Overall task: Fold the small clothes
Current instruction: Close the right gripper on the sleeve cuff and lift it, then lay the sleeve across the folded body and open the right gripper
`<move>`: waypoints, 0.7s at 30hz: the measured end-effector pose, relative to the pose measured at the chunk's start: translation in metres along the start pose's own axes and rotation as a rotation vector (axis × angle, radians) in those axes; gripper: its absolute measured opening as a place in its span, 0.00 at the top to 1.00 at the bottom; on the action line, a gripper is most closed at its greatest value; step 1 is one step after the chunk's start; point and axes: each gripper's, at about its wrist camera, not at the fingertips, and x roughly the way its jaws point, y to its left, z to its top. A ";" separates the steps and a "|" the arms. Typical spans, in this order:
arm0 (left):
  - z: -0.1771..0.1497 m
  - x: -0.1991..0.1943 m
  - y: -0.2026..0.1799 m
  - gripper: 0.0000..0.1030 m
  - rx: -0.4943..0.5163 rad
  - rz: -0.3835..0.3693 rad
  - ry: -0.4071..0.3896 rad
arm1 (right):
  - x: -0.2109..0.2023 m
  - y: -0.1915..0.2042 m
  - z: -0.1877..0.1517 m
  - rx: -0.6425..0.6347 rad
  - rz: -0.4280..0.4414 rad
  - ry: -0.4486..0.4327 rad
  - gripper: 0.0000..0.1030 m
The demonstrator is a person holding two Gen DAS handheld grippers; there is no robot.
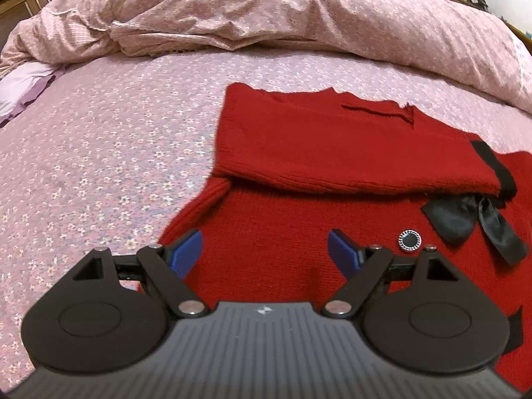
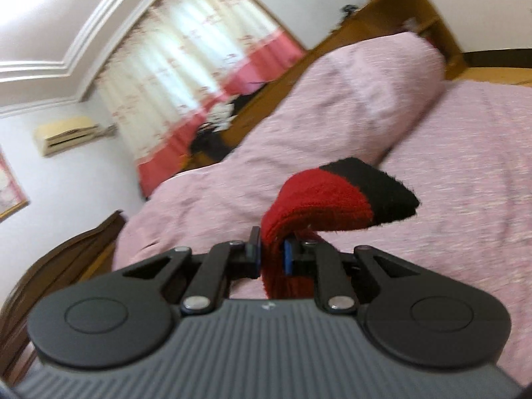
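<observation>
A red knit sweater (image 1: 299,219) lies flat on the pink floral bed sheet (image 1: 99,153). One sleeve (image 1: 332,146) with a black cuff is folded across its chest. A black bow (image 1: 465,219) and a round button (image 1: 409,240) sit on its front. My left gripper (image 1: 266,249) is open and empty, hovering just above the sweater's body. My right gripper (image 2: 272,252) is shut on the other red sleeve (image 2: 319,199). It holds the sleeve lifted above the bed, and the black cuff (image 2: 382,189) flops over to the right.
A crumpled pink duvet (image 1: 266,10) is heaped along the far side of the bed; it also shows in the right wrist view (image 2: 332,99). A lilac pillow (image 1: 23,86) lies at the far left. A wooden headboard (image 2: 415,3), a curtained window (image 2: 199,50) and an air conditioner (image 2: 66,133) stand beyond.
</observation>
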 end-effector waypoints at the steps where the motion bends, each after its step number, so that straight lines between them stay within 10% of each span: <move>1: 0.000 -0.001 0.003 0.17 -0.004 0.002 -0.003 | 0.002 0.008 -0.001 0.011 0.026 0.007 0.85; 9: 0.000 -0.012 0.021 0.17 -0.055 0.001 -0.019 | 0.016 0.085 -0.024 -0.047 0.209 0.025 0.85; 21: -0.008 -0.017 0.048 0.17 -0.096 0.016 -0.038 | 0.065 0.160 -0.110 -0.210 0.252 0.253 0.84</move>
